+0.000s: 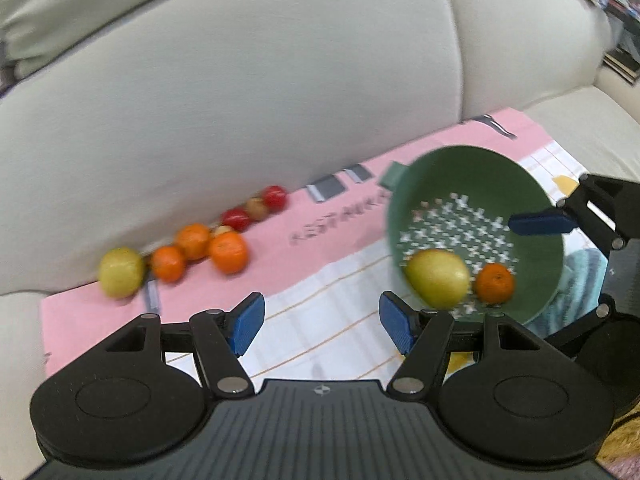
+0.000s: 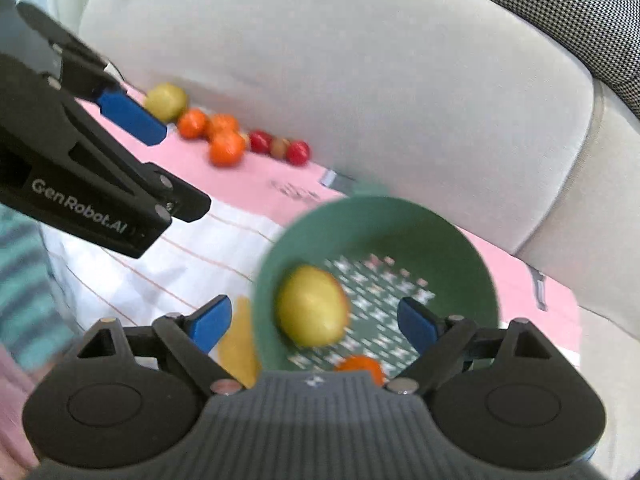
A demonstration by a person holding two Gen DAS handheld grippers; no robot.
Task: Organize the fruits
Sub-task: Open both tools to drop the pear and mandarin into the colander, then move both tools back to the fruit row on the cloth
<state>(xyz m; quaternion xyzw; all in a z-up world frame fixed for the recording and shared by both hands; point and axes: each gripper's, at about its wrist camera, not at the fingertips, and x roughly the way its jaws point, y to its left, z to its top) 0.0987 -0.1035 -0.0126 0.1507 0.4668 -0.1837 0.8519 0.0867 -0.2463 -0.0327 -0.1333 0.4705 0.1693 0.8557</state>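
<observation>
Pale grey sofa cushions back a pink-and-white printed cloth where we work. Our left gripper holds its fingers open over bare cloth, as does our right gripper over the green perforated plastic colander holding a yellow-green pear and small orange mandarin. Only the right view shows a houndstooth cushion. Loose fruits line the backrest edge

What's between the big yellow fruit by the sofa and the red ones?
Three oranges in a cluster sit between the yellow fruit and the red fruits, in both wrist views.
</observation>
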